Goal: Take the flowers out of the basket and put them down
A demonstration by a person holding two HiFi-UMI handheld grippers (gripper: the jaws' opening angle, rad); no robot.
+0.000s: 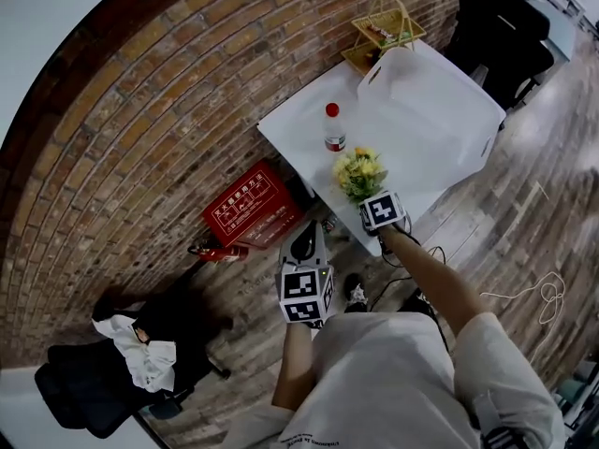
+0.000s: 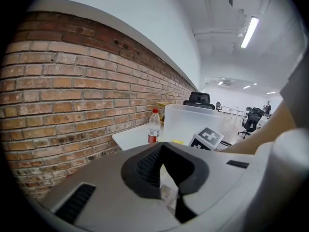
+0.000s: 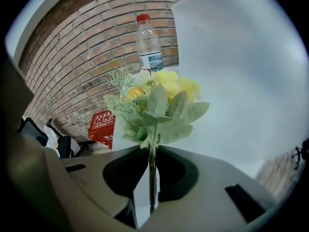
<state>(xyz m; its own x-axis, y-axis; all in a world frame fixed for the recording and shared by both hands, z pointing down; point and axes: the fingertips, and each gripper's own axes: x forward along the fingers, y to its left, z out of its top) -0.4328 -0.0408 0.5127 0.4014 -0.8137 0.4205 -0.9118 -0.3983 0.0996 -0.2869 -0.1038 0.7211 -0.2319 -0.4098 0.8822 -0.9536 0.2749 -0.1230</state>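
- Yellow and pale-green flowers (image 3: 159, 105) stand upright in my right gripper (image 3: 149, 199), jaws pinching the thin stem, my arm reaching over the near edge of the white table (image 1: 299, 129)
- My left gripper (image 2: 171, 195) hangs low by my body, off the table, jaws pressed together on nothing
- One bunch, one red-capped bottle (image 1: 334, 127), one white bin (image 1: 440, 110), one basket (image 1: 386, 28) at the far end
- Stem's lower end is hidden between the pads; the basket's contents are too small to tell
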